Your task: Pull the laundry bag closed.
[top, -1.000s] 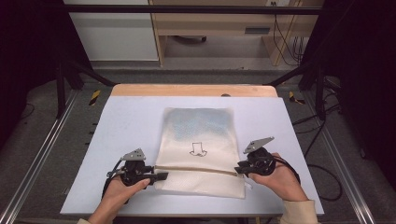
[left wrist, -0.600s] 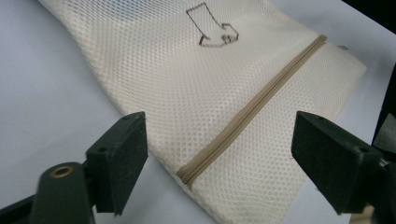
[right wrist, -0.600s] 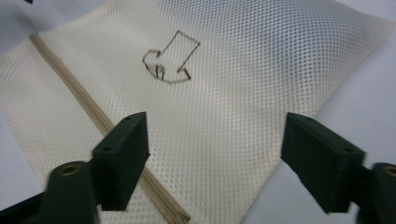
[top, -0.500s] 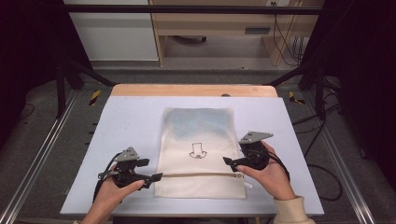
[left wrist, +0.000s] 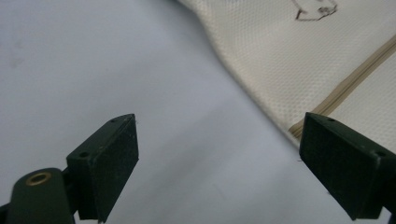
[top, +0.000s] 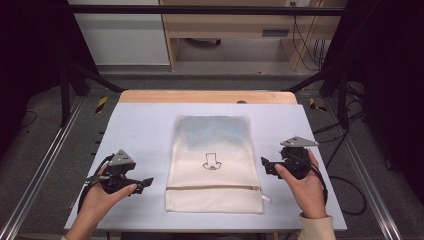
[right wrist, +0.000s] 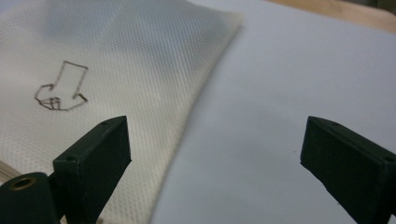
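A cream mesh zip bag lies flat in the middle of the light table. It carries a drawn arrow and a tan zipper near its front edge, with a white pull tab at the right end. My left gripper rests on the table to the left of the bag, open and empty. In the left gripper view the bag's edge and the zipper lie just ahead of the jaws. My right gripper hovers at the bag's right edge, open and empty. The right gripper view shows the bag and its arrow.
A wooden strip runs along the table's far edge. Black frame legs stand at the far corners, and metal rails flank both sides. A cable trails from the right gripper over the table's right edge.
Both grippers have let go of the bag's zipper edge and opened. The left one drew away to the left, the right one to the right and farther back. The bag lies flat.
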Tool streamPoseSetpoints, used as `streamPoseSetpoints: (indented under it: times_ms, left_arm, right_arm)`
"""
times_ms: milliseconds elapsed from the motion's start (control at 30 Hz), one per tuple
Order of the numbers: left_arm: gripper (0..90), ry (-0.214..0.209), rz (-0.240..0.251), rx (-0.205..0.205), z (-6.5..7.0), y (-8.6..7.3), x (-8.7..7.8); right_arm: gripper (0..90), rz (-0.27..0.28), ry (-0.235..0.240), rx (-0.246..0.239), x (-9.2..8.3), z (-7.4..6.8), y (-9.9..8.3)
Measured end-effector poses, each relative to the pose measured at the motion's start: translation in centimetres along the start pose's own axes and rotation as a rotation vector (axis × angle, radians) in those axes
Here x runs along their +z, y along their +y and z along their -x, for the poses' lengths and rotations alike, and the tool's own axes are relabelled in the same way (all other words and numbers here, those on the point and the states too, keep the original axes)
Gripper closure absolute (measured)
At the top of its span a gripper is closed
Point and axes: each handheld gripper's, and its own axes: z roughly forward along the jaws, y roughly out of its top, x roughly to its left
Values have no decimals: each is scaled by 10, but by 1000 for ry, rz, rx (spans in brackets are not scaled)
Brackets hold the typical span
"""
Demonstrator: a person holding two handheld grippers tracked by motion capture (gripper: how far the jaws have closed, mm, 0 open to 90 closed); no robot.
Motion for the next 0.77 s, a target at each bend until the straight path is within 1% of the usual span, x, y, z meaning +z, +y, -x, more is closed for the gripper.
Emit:
streamPoseSetpoints:
  times_ms: [67, 133, 200, 233, 300, 333, 367, 433, 467, 533, 600, 633, 667, 700, 767]
  left_arm:
    - [118, 11, -38, 24, -4, 0, -1]
    - [116, 28, -67, 43, -7, -1, -2]
    - [115, 41, -82, 52, -12, -1, -3]
    - [115, 47, -86, 49, -15, -2, -4]
    - [111, 79, -100, 56, -22, -3, -5]
    - [108, 92, -108, 56, -26, -5, -6]
    - [97, 108, -106, 49, -30, -6, -7]
    - [80, 131, -112, 42, -36, -10, -9]
    - [80, 143, -107, 40, -39, -12, -9]
    - [74, 150, -91, 26, -42, -17, -10]
    - [67, 161, -63, 4, -44, -22, -10]
    - [67, 168, -59, -2, -44, -25, -9]
    - [65, 173, -62, 4, -43, -27, -8]
    - [67, 170, -57, 14, -42, -30, -7]
    - [68, 165, -36, 7, -41, -34, -7]
  right_arm:
    - [100, -41, -28, 13, -3, 7, -5]
    - [112, -72, -58, 12, -6, 13, -11]
    - [109, -104, -69, 18, -7, 18, -17]
    - [110, -112, -79, 21, -8, 20, -20]
    - [108, -143, -92, 25, -7, 23, -26]
    - [113, -138, -95, 27, -7, 25, -29]
    - [116, -134, -96, 39, -7, 26, -31]
    - [111, -150, -86, 50, -6, 26, -37]
    - [104, -156, -76, 49, -6, 27, -40]
    - [88, -162, -65, 50, -4, 25, -46]
    - [81, -142, -56, 53, -2, 24, -52]
    - [80, -135, -50, 58, 0, 22, -54]
    - [79, -127, -49, 50, 2, 21, -56]
    - [80, -112, -52, 45, 4, 20, -59]
    - [79, -81, -48, 51, 6, 17, -62]
